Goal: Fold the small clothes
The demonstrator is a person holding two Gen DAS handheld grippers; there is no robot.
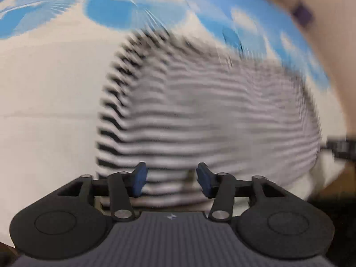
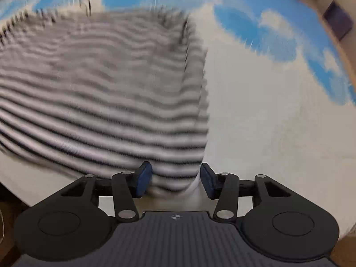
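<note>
A black-and-white striped garment [image 1: 200, 115] lies on a white cloth with a blue cloud print [image 1: 49, 77]; both views are motion-blurred. My left gripper [image 1: 171, 181] is open, its blue pads [image 1: 139, 179] apart at the garment's near edge. In the right wrist view the garment [image 2: 100, 93] fills the left half. My right gripper [image 2: 176, 183] is open at the garment's near right corner, with striped fabric lying between its pads [image 2: 143, 181]. Whether either touches the fabric is unclear.
The cloud-print cloth [image 2: 278, 115] extends to the right of the garment. A pale wall with a dark purple square [image 1: 301, 14] stands at the far right. A dark object [image 1: 340, 148] shows at the right edge.
</note>
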